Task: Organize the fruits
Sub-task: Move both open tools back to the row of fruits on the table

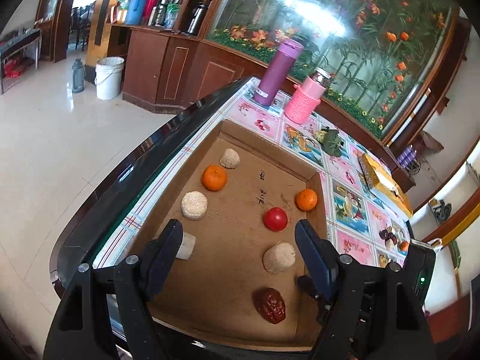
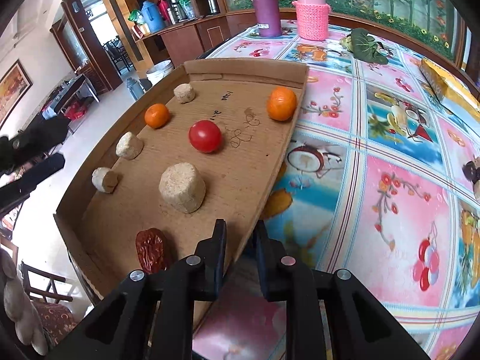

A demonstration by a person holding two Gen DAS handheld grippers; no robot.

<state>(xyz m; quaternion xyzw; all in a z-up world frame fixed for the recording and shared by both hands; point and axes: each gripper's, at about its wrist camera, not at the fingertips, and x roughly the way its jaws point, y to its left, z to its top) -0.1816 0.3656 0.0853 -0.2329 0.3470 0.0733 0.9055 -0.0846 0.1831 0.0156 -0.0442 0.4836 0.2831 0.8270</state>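
Note:
A shallow cardboard tray [image 1: 240, 138] [image 2: 210, 66] lies on the table. It holds two oranges [image 1: 214, 177] [image 1: 306, 199] [image 2: 157, 115] [image 2: 281, 103], a red tomato [image 1: 275, 218] [image 2: 205, 136], a dried red date [image 1: 269, 305] [image 2: 151, 250] and several beige round cakes [image 1: 194, 205] [image 2: 182, 187]. My left gripper [image 1: 238, 231] is open and empty above the tray's near part. My right gripper [image 2: 240, 229] is shut on the tray's right wall, which sits between its fingers.
A purple flask [image 1: 277, 72] [image 2: 265, 3] and a pink knit-sleeved bottle [image 1: 306, 99] [image 2: 311, 12] stand at the table's far end. A green leafy item [image 1: 330, 141] [image 2: 367, 45] and a yellow packet [image 1: 384, 183] [image 2: 447, 87] lie on the flowered tablecloth [image 2: 375, 180]. The table's edge [image 1: 144, 156] drops to tiled floor at left.

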